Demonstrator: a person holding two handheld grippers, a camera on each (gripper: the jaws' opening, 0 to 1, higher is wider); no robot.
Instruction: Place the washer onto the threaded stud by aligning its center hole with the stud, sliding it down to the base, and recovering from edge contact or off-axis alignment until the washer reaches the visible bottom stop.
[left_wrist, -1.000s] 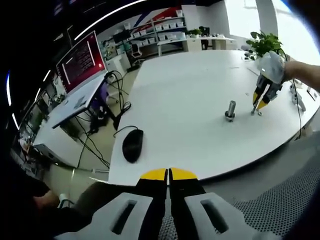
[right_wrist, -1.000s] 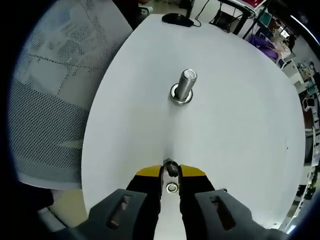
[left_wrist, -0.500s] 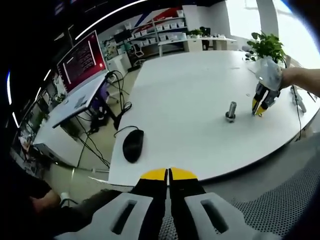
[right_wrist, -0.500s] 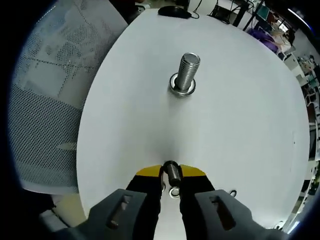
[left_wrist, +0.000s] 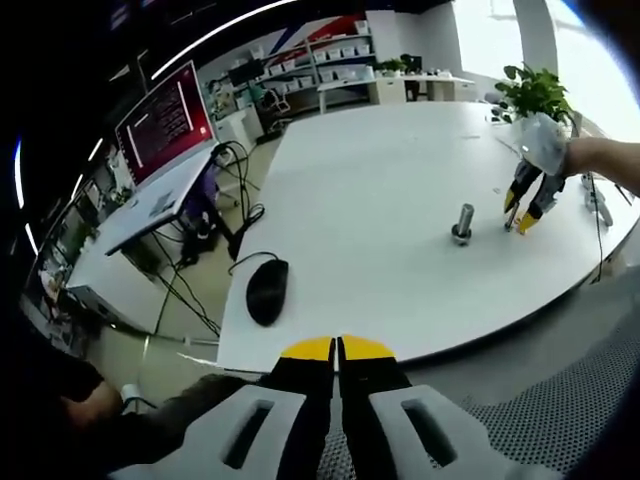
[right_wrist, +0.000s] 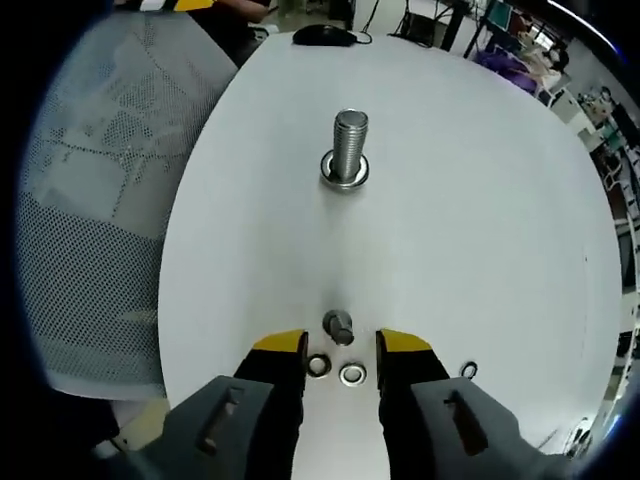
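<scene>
The threaded stud stands upright on the white table, with a metal ring at its base. My right gripper is open, low over the table, well short of the stud. Between its jaws lie a small grey metal piece and two washers. A third washer lies to the right of the jaws. In the left gripper view the stud is far off, with the right gripper just beside it. My left gripper is shut and empty, below the table's near edge.
A black mouse rests near the table's near-left corner, also visible as the mouse beyond the stud. A mesh chair stands off the table edge. A plant and cables sit by the right gripper; a desk with a monitor stands to the left.
My right gripper has opened and let go of the small metal piece, which now lies on the table between its jaws. The left gripper has not moved.
</scene>
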